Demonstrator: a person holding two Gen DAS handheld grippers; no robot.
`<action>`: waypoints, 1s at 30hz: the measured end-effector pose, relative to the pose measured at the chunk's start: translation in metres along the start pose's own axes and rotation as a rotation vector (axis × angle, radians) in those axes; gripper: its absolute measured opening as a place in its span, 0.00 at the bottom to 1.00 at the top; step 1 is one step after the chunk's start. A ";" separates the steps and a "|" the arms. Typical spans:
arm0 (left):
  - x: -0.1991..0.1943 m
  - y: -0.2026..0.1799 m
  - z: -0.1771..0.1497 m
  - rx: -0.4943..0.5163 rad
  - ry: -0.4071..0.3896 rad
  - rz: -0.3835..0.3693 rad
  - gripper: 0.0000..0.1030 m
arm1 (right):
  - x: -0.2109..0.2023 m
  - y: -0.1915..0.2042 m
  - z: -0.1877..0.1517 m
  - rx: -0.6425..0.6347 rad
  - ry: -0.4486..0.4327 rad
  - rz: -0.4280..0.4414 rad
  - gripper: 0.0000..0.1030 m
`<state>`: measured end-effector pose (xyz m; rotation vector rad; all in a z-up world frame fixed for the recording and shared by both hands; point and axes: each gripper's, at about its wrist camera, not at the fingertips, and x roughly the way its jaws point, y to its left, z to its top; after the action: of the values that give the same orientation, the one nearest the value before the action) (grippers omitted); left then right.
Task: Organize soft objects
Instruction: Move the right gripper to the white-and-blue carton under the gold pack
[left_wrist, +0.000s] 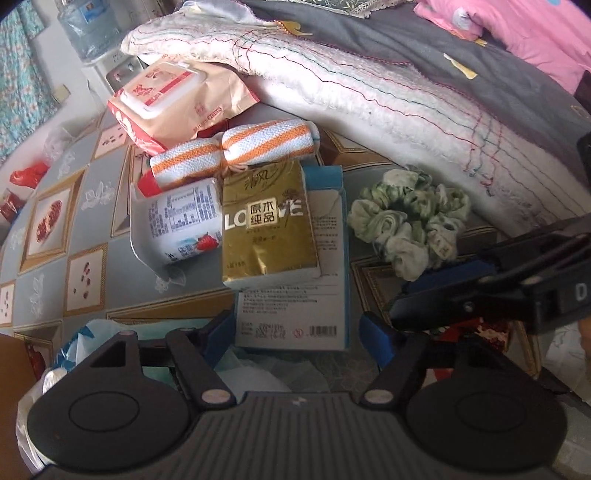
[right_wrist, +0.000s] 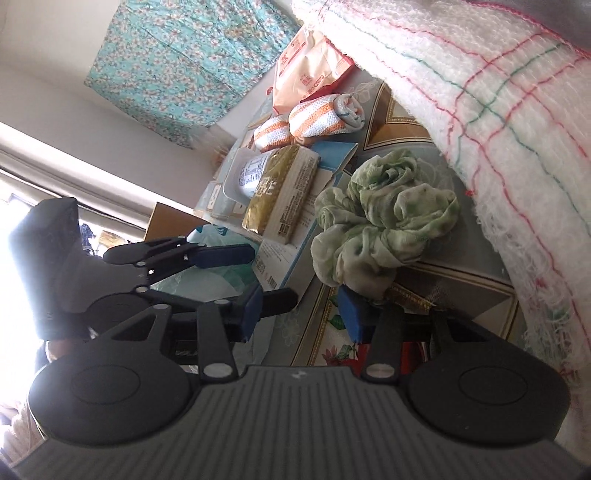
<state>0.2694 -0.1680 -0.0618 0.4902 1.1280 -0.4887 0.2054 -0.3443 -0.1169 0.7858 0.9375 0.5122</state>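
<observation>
The left gripper (left_wrist: 295, 330) sat low in the middle of its own picture with its blue pads spread wide on both sides of the near end of a blue and white box (left_wrist: 295, 295); the pads did not look pressed on it, so it was loose and held nothing. On top of that box lay a gold tissue pack (left_wrist: 267, 229), and to its left a white bottle with a strawberry on it (left_wrist: 181, 225). Just above them lay a rolled orange and white towel (left_wrist: 236, 151), and higher, at the upper left, a pink pack of wipes (left_wrist: 166, 99). The green scrunchie (left_wrist: 410, 218) lay on the patterned table cover (left_wrist: 55, 229) in the middle right, beside the box. In the right wrist picture, the right gripper (right_wrist: 301, 314) was partly spread, and the right pad touched the lower edge of the green scrunchie (right_wrist: 380, 221), but the pads did not squeeze it. A white blanket with red and green lines (right_wrist: 498, 122) filled the upper right.
</observation>
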 end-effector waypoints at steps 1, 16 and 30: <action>0.001 0.000 0.000 -0.001 -0.001 0.003 0.71 | 0.000 0.000 0.000 0.002 -0.002 0.000 0.42; -0.034 0.024 0.007 -0.223 -0.066 -0.153 0.31 | -0.009 0.000 -0.001 0.038 -0.039 0.027 0.47; -0.001 0.010 0.016 -0.023 0.013 -0.025 0.71 | -0.013 -0.002 -0.002 0.037 -0.053 0.013 0.51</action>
<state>0.2867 -0.1692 -0.0542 0.4602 1.1521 -0.4939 0.1973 -0.3534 -0.1126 0.8355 0.8951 0.4848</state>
